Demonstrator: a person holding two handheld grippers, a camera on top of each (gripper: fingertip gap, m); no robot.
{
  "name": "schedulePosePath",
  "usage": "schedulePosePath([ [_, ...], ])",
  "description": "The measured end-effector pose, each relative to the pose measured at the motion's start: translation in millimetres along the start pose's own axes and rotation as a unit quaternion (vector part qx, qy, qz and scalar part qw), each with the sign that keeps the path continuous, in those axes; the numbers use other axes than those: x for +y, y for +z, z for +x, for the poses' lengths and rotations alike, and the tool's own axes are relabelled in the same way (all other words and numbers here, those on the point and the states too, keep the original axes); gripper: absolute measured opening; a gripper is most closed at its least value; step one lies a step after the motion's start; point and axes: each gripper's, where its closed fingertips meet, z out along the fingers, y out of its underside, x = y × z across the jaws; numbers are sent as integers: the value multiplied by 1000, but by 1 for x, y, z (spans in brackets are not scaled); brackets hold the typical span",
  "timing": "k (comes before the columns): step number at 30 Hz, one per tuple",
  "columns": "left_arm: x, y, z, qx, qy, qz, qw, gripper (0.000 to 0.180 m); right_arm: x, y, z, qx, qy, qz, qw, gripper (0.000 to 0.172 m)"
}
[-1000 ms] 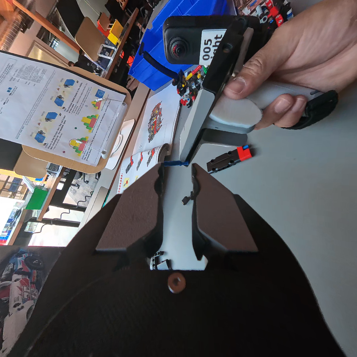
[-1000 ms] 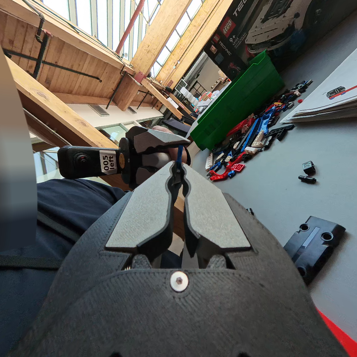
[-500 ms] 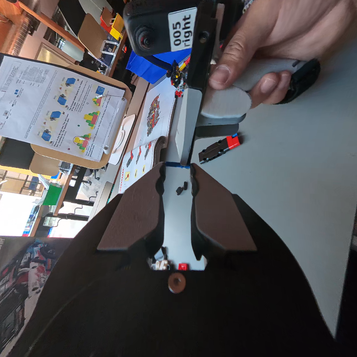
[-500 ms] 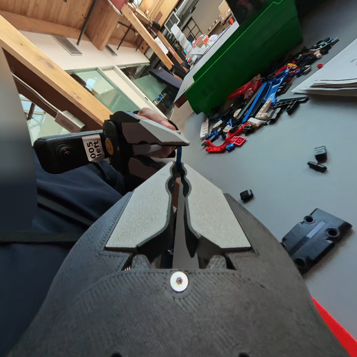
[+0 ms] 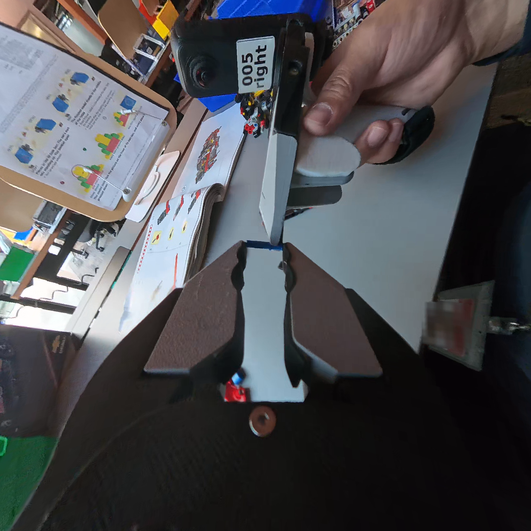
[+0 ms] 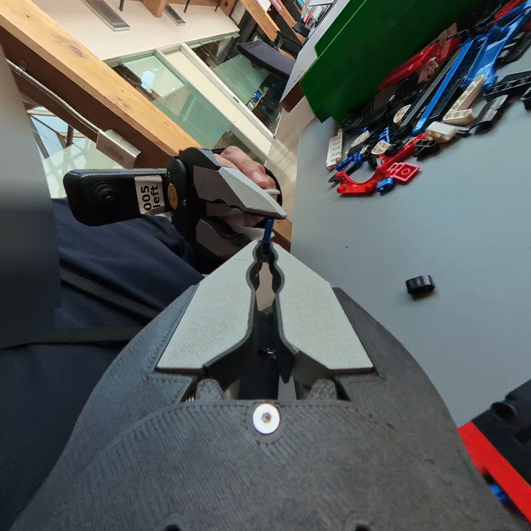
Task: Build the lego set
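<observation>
Right now two grippers meet over one small blue pin point(image 5: 263, 244). It spans the tips of the left gripper point(image 5: 264, 247), whose dark fingers point(image 5: 212, 290) stand a little apart with one end of the pin against each. The right gripper point(image 6: 265, 248) has its grey fingers point(image 6: 230, 301) pinched shut on the same blue pin near one end, up in the air by the near edge of the worktop. One hand point(image 5: 402, 71) holds the right gripper and another hand point(image 6: 247, 172) holds the left one. The grey worktop point(image 6: 402, 230) is smooth and flat. On it sit one open booklet point(image 5: 178, 230), one pile of red, blue, black and cream toy parts point(image 6: 416, 129), one lone little black part point(image 6: 420, 284), one green bin point(image 6: 373, 57) and one blue bin point(image 5: 258, 8). One clipboard with a picture sheet point(image 5: 71, 129) stands beside the booklet. Past the worktop are big wooden beams point(image 6: 86, 86), glass walls and more desks. The right gripper blocks part of the worktop behind the pin
</observation>
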Motion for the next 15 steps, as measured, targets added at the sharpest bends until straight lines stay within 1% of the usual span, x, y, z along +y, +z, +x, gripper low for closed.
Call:
schedulePosePath([
  [2,-2,-12,8,-8,-11,-4,1000,23,9,7,-10,-13,-6,-22,1000,0],
  [5,-2,-28,18,-34,-4,-13,999,23,20,18,-20,-33,-12,-48,998,0],
  [8,3,-35,24,-48,-7,-14,999,23,26,24,-19,-40,-12,-69,997,0],
  [11,10,-33,24,-31,-34,-9,999,23,26,26,-13,-32,-14,-74,997,0],
  [15,9,-28,21,-5,-62,13,998,23,22,22,-11,-19,-22,-66,997,0],
])
